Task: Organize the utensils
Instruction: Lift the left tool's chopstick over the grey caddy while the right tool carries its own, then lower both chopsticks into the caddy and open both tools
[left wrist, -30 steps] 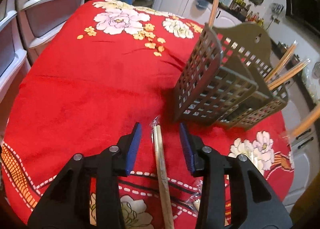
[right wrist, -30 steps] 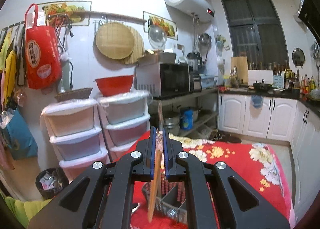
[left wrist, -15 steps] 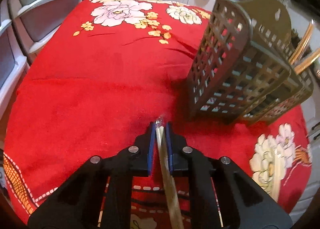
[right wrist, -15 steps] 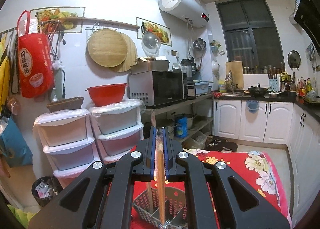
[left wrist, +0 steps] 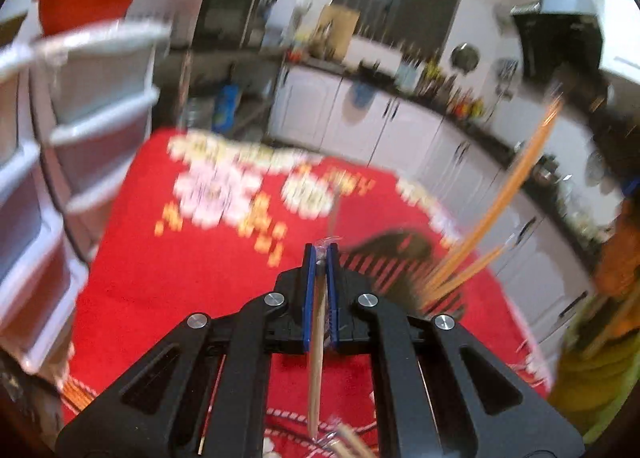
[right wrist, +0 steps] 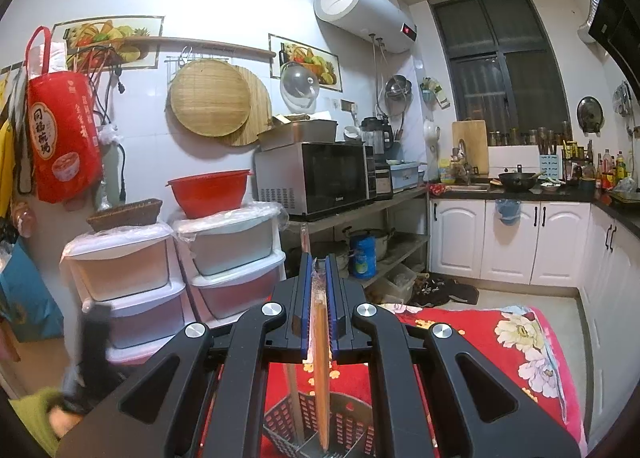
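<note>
My left gripper [left wrist: 319, 254] has clamped onto the pale, plastic-wrapped wooden chopstick [left wrist: 317, 342] and lifted it off the red floral cloth [left wrist: 160, 278]; it hangs at lower centre. My right gripper [right wrist: 319, 264] pinches an orange chopstick [right wrist: 321, 370] whose tip dips into the grey lattice plastic basket [right wrist: 352, 424].

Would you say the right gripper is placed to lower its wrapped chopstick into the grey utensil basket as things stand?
Probably yes: the right gripper is shut on the wrapped chopstick, whose lower end hangs over the utensil basket, with nothing visible blocking the opening.
</note>
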`<state>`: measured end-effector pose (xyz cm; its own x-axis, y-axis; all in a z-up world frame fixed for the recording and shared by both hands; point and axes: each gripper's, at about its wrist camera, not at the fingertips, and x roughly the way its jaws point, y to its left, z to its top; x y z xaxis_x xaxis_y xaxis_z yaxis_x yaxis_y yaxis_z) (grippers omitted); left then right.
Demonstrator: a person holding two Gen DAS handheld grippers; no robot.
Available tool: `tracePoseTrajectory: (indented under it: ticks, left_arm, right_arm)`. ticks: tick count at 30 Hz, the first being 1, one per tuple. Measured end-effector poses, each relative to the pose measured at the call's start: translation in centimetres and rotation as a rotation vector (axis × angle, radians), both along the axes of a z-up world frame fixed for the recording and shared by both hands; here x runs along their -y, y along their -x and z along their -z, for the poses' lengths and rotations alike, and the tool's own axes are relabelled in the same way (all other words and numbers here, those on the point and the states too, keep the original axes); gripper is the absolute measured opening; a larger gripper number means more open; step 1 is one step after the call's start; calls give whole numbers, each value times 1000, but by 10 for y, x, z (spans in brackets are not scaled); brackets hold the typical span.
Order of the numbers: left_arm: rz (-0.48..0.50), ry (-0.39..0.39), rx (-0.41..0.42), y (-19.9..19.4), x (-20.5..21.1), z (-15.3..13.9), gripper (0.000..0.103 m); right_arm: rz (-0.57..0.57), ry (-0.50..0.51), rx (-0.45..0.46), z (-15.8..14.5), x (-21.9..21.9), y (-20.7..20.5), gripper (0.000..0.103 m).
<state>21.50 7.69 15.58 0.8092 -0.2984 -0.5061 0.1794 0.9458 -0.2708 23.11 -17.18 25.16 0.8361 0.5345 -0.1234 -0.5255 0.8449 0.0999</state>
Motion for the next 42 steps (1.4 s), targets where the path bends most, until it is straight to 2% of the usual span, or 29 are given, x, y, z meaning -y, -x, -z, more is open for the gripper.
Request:
tracePoseTrajectory:
  ticks: [4,8,11,14,19,29,42]
  left_arm:
    - [31,21,101,2,5,-47,1]
    - [51,12,188,-2,19,-79,1]
    - [56,9,233,-10,29,-94,1]
    - [23,-32,289,-20,40,-99,1]
    - [0,-57,311,-37,51,-91,2]
    - [-38,-51,245,-69,53,-42,1]
    - [-41,-31,156,-74,49,4,2]
  right_arm:
    - [7,-6,7,-5,-1,-8,7]
    - [24,-11,9,-6,-1,-17,7]
    - [35,-16,0,-4,0,-24,7]
    - [47,-18,-10,1,1,-29,7]
    - [54,-13,-38,13,1,-37,7]
    - [48,-18,-114,49,1,-48,7]
    - [52,-56,-209,86,14,-40,7]
